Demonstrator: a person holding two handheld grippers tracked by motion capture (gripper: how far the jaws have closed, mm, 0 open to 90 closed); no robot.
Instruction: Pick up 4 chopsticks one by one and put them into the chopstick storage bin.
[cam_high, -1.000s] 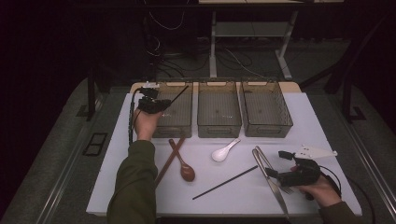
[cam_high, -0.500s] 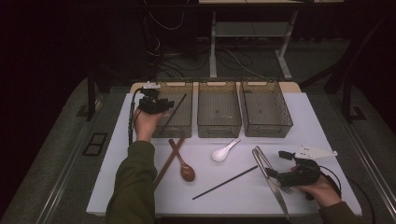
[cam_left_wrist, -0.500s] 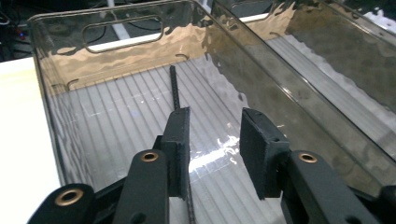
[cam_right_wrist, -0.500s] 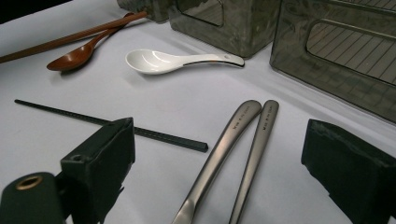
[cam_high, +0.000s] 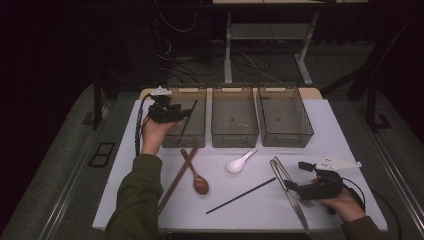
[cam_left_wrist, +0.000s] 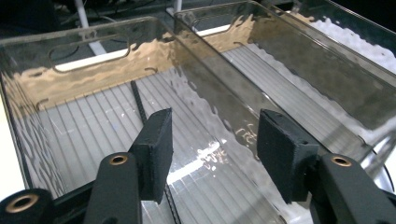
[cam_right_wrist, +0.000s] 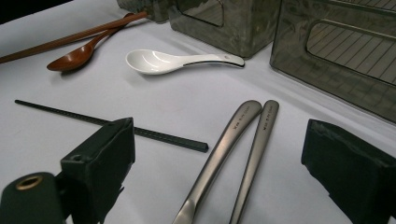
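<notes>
Opening left tool (cam_left_wrist: 212, 144) — black chopstick (cam_left_wrist: 138, 100) lying in bin (cam_left_wrist: 93, 56).

Olive-green sleeve (cam_high: 137, 200), black left gripper (cam_left_wrist: 212, 140) with brass-coloured rivets, black trailing cable (cam_high: 139, 127), right gripper (cam_right_wrist: 224, 172) with grey three-cornered plate (cam_high: 336, 163)

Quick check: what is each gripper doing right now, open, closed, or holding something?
Left gripper: open over the left bin, jaws just been opening, black chopstick lying in the bin, nothing gripped.
Right gripper: open, empty, above the metal utensils.
</notes>
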